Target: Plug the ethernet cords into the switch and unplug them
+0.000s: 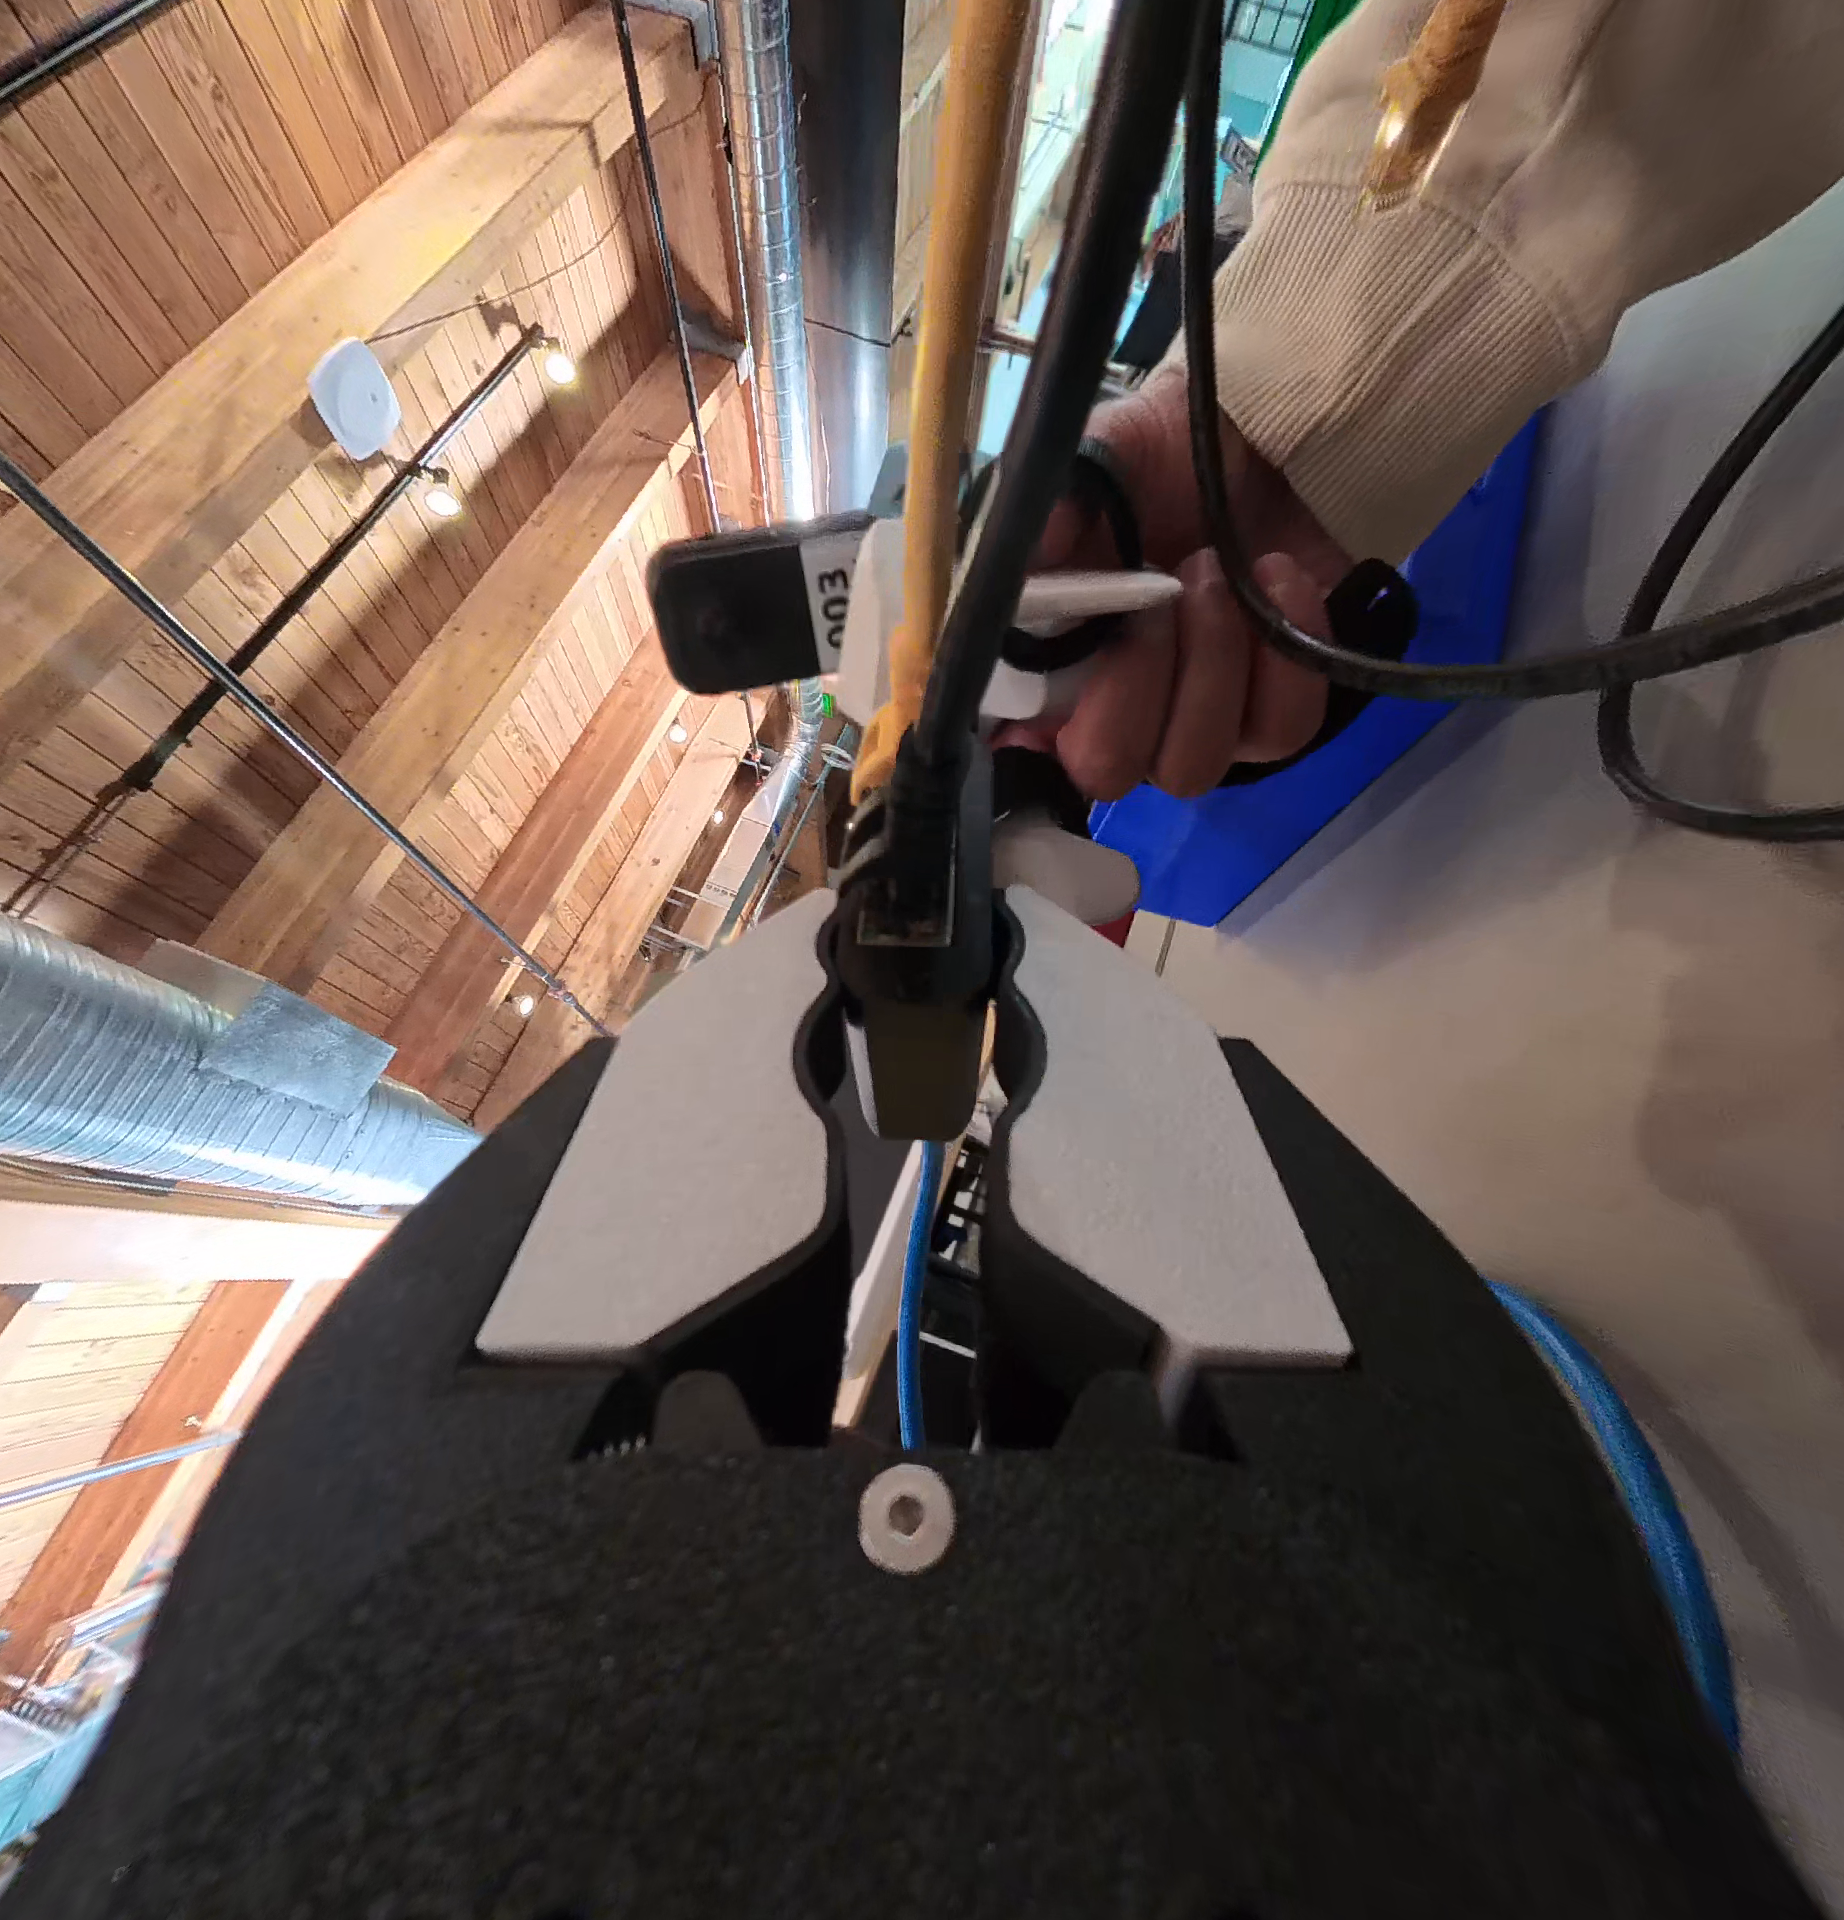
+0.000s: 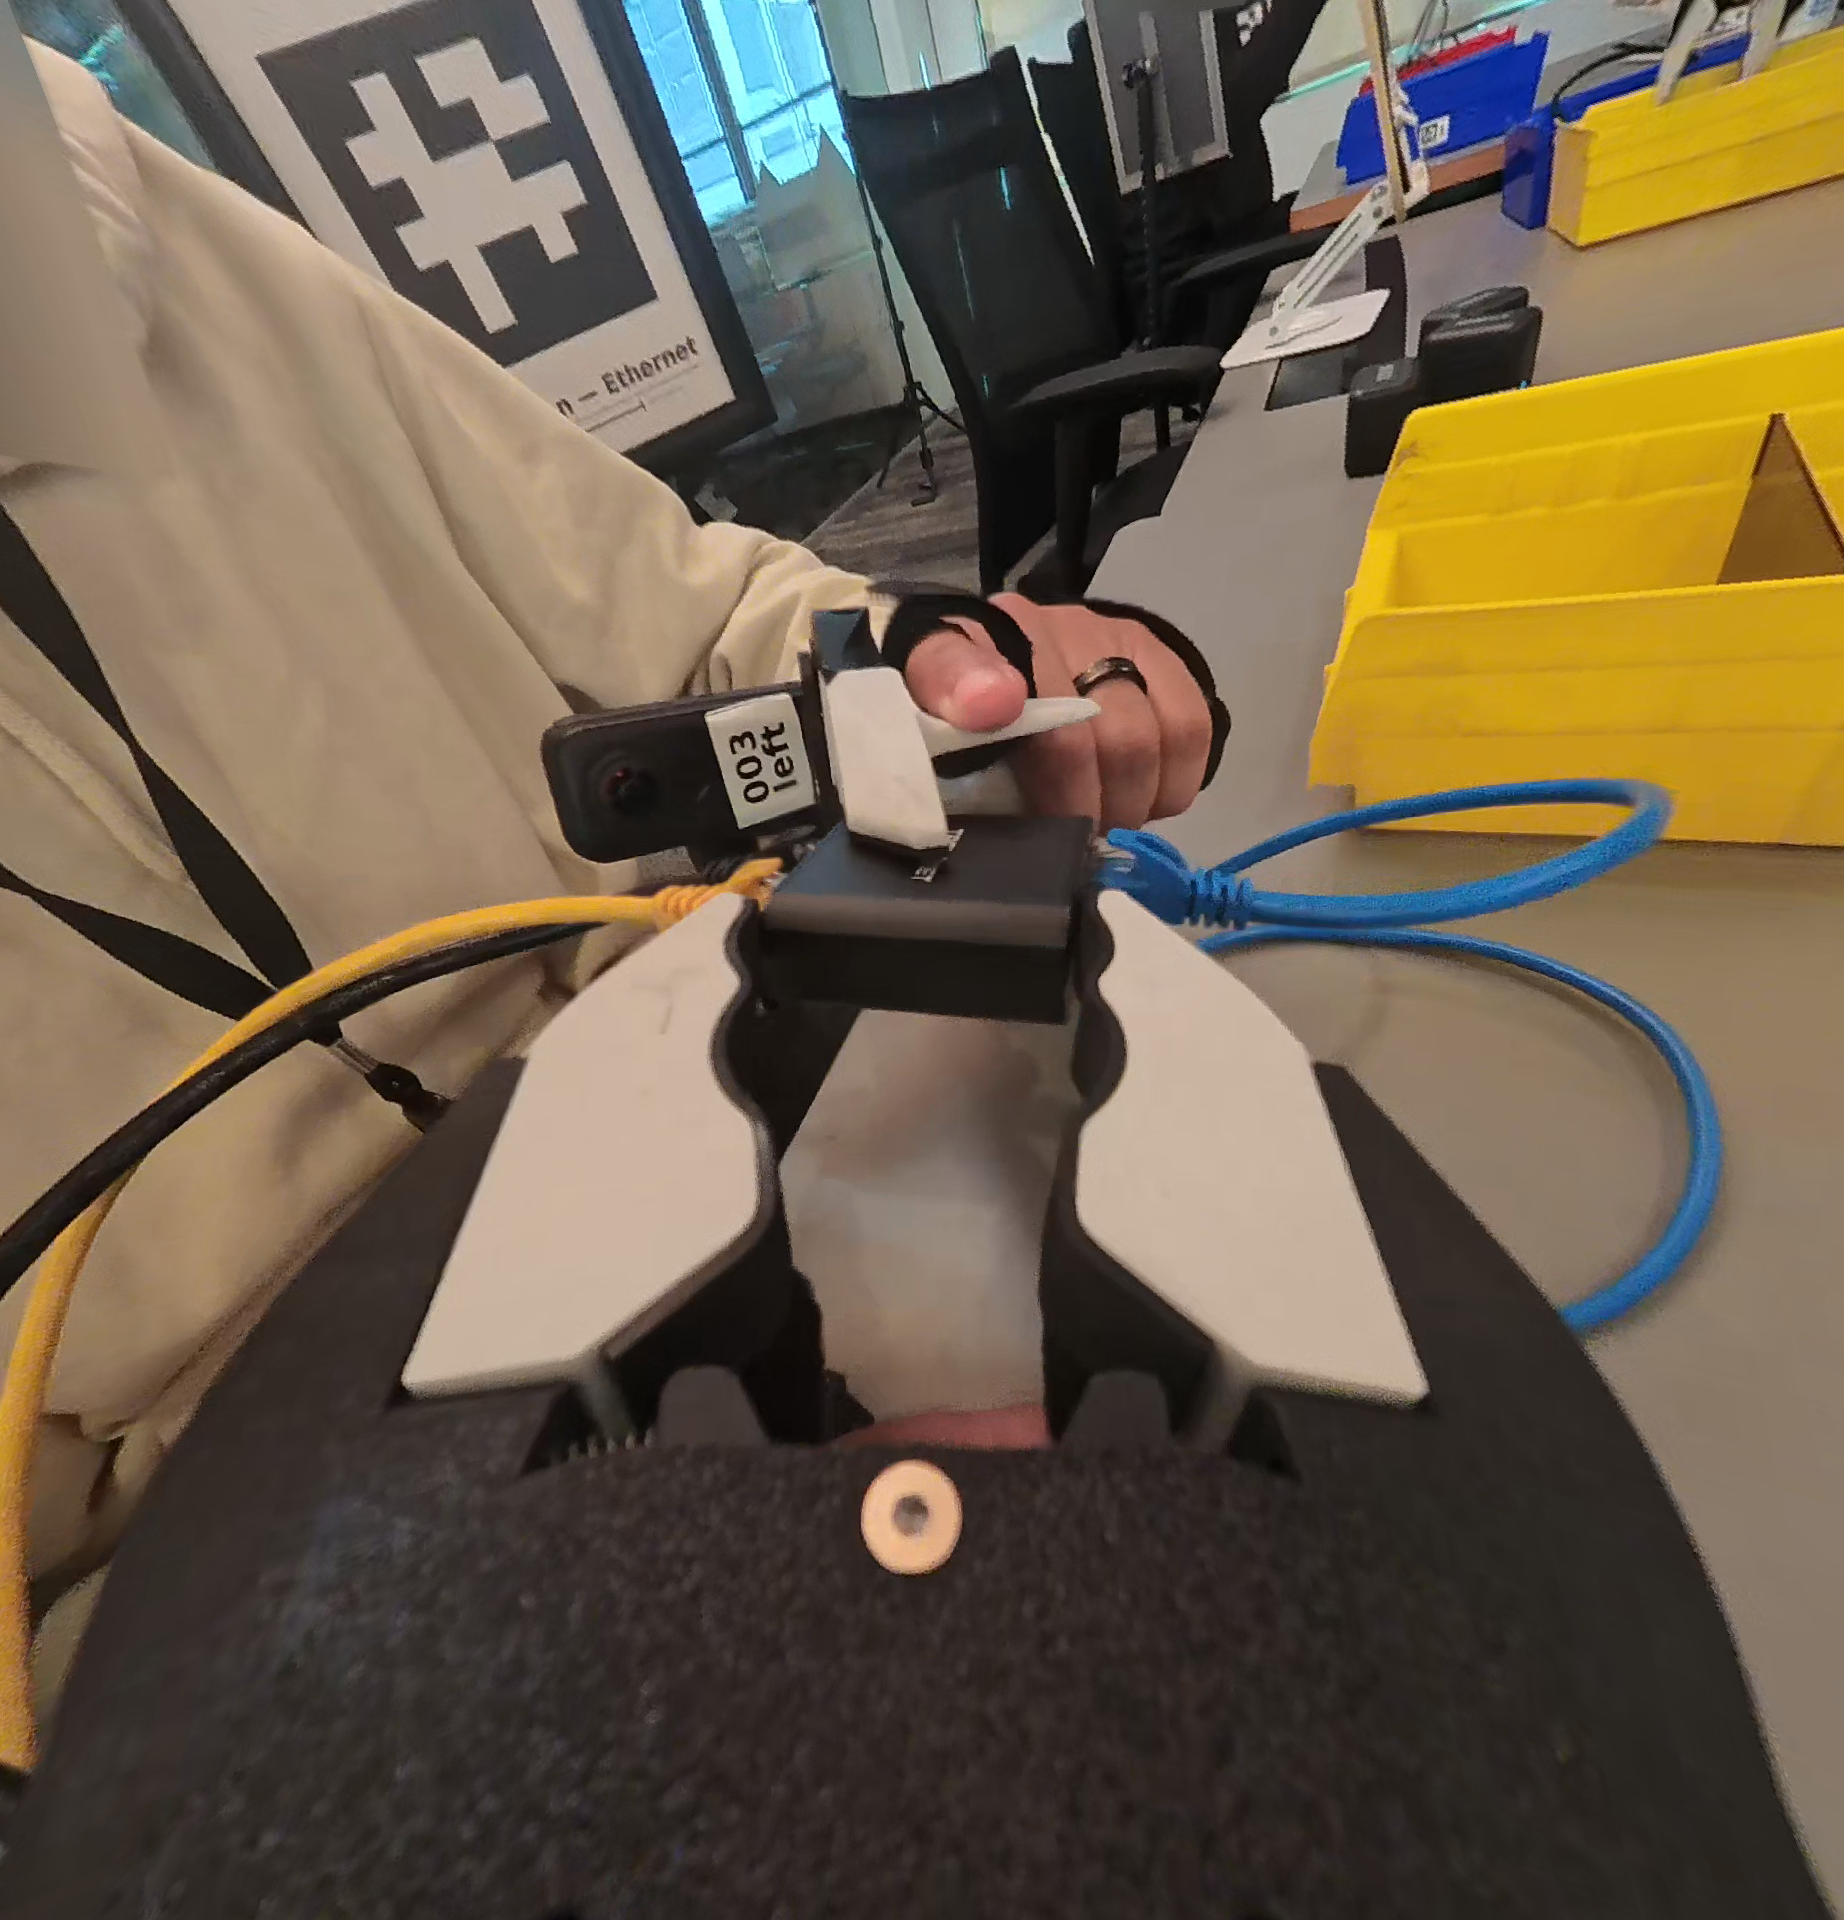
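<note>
The right gripper (image 2: 923, 966) clamps the black switch (image 2: 923, 914) above the table (image 2: 1520, 997). The left gripper (image 1: 913, 971) pinches the black cord's plug (image 1: 902, 894) (yellow cord (image 2: 482, 925) alongside, blue cord (image 2: 1417, 904) opposite).

A grey counter (image 2: 1520, 987) carries a looped blue cord (image 2: 1666, 1091). Yellow bins (image 2: 1583, 665) sit near it. Small black boxes (image 2: 1437, 364) stand farther back.

Sticker (image 2: 762, 764): sitting white on the black camera (image 2: 637, 790) of the left gripper (image 2: 905, 840), bearing short print.
Poster (image 2: 450, 177): showing a black-and-white marker, carrying one printed line beneath.
</note>
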`<state>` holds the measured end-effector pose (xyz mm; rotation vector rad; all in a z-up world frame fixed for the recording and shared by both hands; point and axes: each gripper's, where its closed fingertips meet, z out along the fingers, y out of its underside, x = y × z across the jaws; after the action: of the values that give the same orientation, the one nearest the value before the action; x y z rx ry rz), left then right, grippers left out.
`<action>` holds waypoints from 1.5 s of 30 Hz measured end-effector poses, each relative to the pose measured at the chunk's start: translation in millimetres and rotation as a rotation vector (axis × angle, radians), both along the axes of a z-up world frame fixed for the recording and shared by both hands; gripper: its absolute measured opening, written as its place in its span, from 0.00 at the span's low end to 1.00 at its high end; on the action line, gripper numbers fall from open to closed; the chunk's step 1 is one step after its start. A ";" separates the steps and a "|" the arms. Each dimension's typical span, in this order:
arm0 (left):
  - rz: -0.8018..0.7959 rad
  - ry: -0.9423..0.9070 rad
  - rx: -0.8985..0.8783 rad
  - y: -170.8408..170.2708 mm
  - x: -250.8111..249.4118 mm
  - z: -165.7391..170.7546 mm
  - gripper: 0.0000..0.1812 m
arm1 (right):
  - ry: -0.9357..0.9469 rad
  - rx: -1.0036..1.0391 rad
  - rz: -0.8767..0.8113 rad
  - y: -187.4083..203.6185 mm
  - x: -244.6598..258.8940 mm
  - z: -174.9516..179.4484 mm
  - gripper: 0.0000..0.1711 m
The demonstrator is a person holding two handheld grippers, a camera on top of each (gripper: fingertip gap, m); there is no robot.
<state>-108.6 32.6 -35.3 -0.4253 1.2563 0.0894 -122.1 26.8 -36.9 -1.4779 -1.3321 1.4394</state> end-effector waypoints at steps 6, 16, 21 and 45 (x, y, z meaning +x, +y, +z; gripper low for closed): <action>0.105 -0.055 -0.083 13.1 -4.9 7.3 0.14 | -0.106 0.111 -0.109 12.8 8.8 11.9 0.33; 0.301 -0.235 -0.507 44.7 -67.0 10.6 0.12 | -0.286 0.543 -0.600 90.1 84.3 142.0 0.33; 0.392 -0.238 -0.530 37.9 -83.4 4.6 0.11 | -0.361 0.706 -0.883 130.7 133.5 244.0 0.33; 0.408 -0.221 -0.433 21.6 -87.2 6.3 0.05 | -1.210 1.051 -1.936 239.1 410.8 208.0 0.33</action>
<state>-195.7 54.1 -29.0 -1.0365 0.9519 0.1124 288.7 265.9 171.1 -1.6167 -0.2807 -1.3022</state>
